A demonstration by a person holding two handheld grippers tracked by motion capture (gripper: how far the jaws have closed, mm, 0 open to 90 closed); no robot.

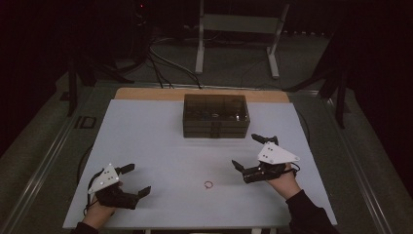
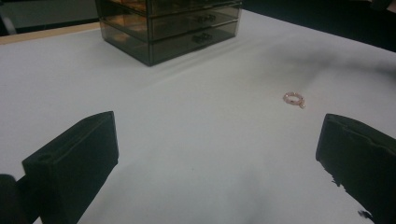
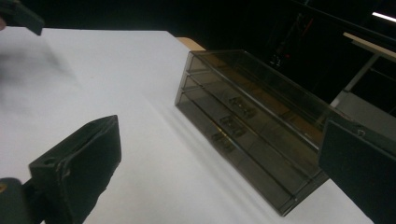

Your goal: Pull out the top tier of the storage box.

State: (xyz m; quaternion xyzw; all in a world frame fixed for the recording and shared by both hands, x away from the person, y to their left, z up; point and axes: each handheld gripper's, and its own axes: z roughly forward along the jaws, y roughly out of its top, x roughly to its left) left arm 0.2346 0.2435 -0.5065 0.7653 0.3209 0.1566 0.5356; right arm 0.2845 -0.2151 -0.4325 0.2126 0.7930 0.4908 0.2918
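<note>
Black two-jaw left claw, right claw; grey three-cornered top plates; dark sleeves.

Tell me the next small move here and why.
Probably bring the left gripper forward and to its right, over the ring. The ring lies loose on the table between the two grippers, and in the left gripper view it sits just ahead, near the right-hand jaw, jaws wide apart. The right gripper is also open but aims at the drawer box, whose drawers look closed.

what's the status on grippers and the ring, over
Left gripper open, empty. Right gripper open, empty. Ring flat on the table between them, untouched. Drawer box shut at the far edge; nothing in the way.
</note>
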